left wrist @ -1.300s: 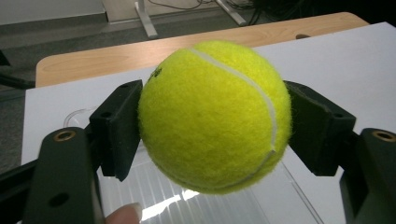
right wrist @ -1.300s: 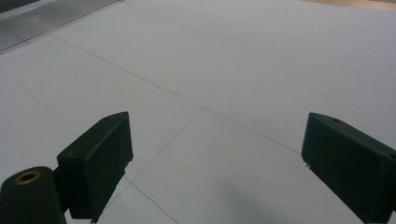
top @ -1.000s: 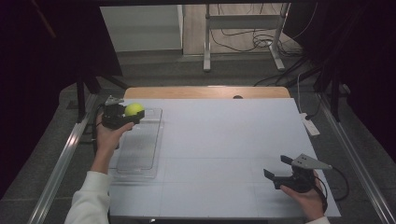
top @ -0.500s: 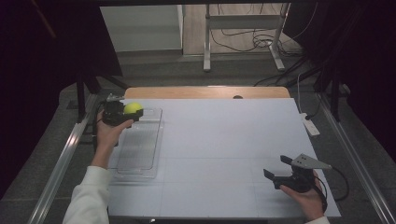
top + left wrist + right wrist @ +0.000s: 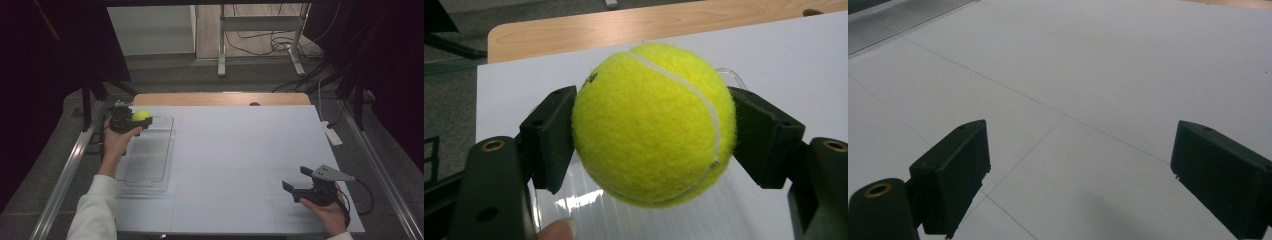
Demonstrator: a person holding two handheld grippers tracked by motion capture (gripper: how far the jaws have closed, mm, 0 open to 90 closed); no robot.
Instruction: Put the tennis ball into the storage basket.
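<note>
In the high view we find the left gripper (image 5: 131,123) at the upper left of the frame, above the far end of a clear plastic tray (image 5: 150,165) that lies along the left side of the white table (image 5: 240,150). Between its jaws we see a yellow tennis ball (image 5: 141,116). In the left gripper view the ball (image 5: 654,122) fills the centre of the frame, and both black pads (image 5: 549,137) press against its sides, so we read this claw as clamped on the ball. The ribbed clear tray (image 5: 674,220) shows below the ball at the bottom of that frame; we cannot tell whether the ball touches it. A fingertip (image 5: 556,231) shows at the lower edge.

We find the right gripper (image 5: 306,189) at the lower right of the high view, held in the person's right hand (image 5: 330,212), well apart from the tray and the ball. In the right gripper view its two jaws stand wide apart at the lower left and lower right of the frame, with only bare table surface (image 5: 1088,100) between them; this claw holds nothing
</note>
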